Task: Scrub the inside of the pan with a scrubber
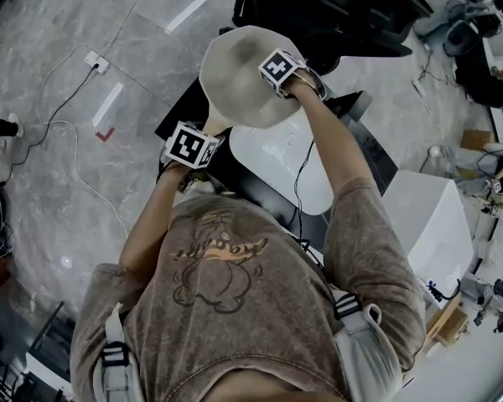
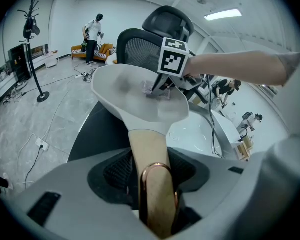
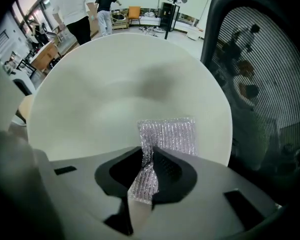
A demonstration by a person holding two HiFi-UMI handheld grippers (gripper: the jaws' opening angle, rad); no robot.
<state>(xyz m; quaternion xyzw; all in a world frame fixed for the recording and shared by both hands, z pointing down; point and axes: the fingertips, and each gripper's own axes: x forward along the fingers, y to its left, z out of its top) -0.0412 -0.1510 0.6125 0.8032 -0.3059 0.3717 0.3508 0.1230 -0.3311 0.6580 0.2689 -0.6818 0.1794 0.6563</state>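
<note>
Head view has the pale pan [image 1: 235, 82] held in the air over the table's [image 1: 365, 153] far edge. Its handle [image 1: 219, 122] is clamped in the left gripper [image 1: 210, 134], and the right gripper [image 1: 287, 80] reaches into the bowl from the right, hiding what it carries. Right gripper view shows that plainly: a silver mesh scrubber [image 3: 167, 134] pinched between closed jaws, its free end flat against the pan's inside, alone in the pan. Left gripper view adds a copper ring [image 2: 157, 170] at the handle's near end.
</note>
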